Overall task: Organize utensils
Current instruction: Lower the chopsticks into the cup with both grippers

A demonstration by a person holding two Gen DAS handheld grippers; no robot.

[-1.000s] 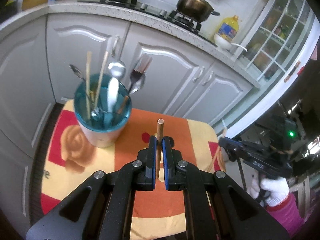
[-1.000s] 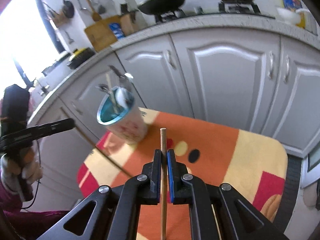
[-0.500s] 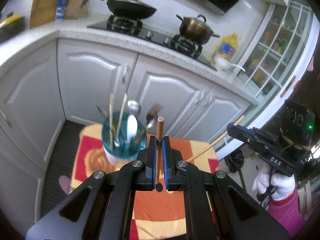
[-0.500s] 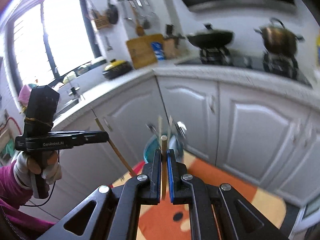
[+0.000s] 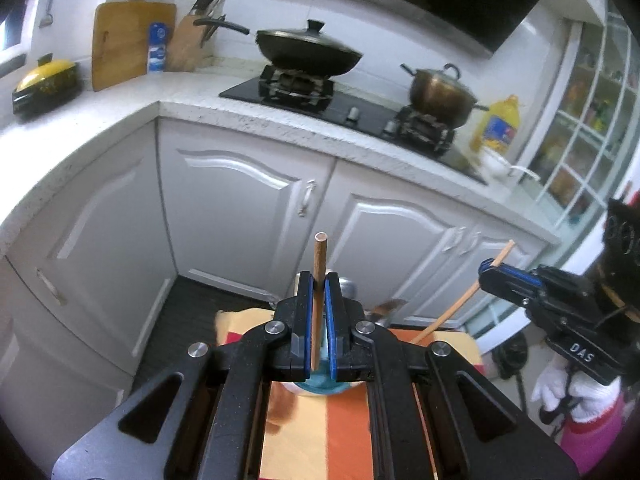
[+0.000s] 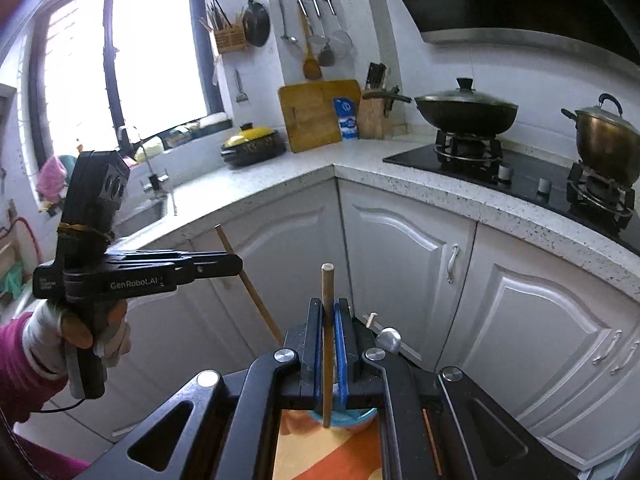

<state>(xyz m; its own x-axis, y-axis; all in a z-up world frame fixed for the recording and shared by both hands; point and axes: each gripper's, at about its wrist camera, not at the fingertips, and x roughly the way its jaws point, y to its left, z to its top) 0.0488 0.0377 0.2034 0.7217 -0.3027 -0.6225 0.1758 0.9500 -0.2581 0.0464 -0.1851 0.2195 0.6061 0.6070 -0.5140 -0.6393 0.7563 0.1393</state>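
While each claw grips one chopstick, left claw (image 5: 318, 280) and right claw (image 6: 329, 308) hang above the cup (image 5: 320, 386)

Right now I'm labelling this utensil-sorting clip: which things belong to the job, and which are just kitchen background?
Job:
- left gripper, shut on a chopstick
- right gripper, shut on a second chopstick
- blue utensil cup, mostly hidden behind the jaws

Background:
- wok
- pot
- oil bottle
- cutting board
- knife block

lidded wok (image 5: 308, 50), brass pot (image 5: 440, 94), cutting board (image 6: 318, 114), perhaps oil bottle (image 5: 498, 128)
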